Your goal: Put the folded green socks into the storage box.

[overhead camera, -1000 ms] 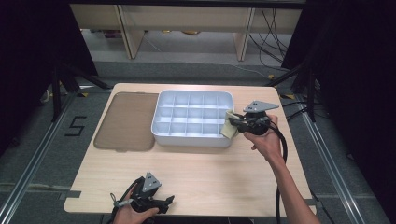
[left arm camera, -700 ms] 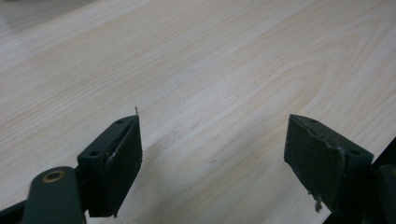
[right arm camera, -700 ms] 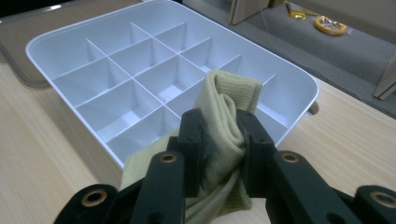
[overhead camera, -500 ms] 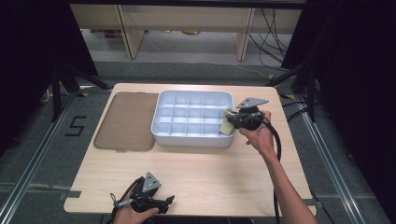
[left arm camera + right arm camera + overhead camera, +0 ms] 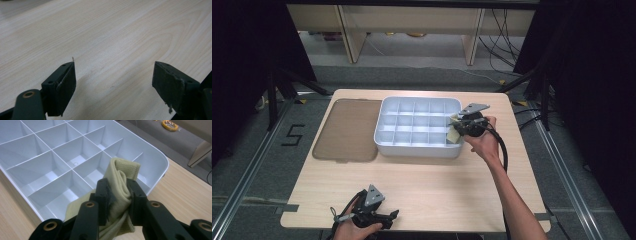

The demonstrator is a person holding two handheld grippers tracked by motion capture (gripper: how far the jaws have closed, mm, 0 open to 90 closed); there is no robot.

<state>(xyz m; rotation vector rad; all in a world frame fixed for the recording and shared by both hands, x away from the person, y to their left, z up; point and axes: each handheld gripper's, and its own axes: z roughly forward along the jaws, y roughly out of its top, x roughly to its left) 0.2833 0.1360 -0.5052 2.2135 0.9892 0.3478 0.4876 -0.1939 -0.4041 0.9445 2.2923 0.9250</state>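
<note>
In the high view, your right gripper point(image 5: 457, 126) sits at the right end of the white tray point(image 5: 412, 148), over its right-hand compartments. A pale yellow-green cloth point(image 5: 454, 134) hangs from it, draped at the tray's near right corner. Your right hand point(image 5: 484, 142) is just right of the tray. The tray stands toward the far side of the table point(image 5: 437, 185), divided into a grid of small compartments. Just left of it lies a flat brown lid point(image 5: 347, 130), with only a narrow gap between them. Your left gripper point(image 5: 389, 216) rests at the near edge of the table, left of centre, well apart from the tray, with your left hand point(image 5: 354, 231) behind it and the grey plate on top.

In the left gripper view, the left gripper point(image 5: 113, 82) points across bare table point(image 5: 112, 32). Its 2 jaws stand wide apart with nothing between them, low over the wood.

In the right gripper view, the right gripper point(image 5: 119, 195) has its 2 jaws pressed in on the folded cloth point(image 5: 122, 173), which bunches between the pads; a fold rises above them and the rest trails below. The cloth is over the tray point(image 5: 160, 162), at the compartments by its rounded corner, and it hides part of the nearest ones. Whether it touches the dividers you cannot tell from here.
</note>
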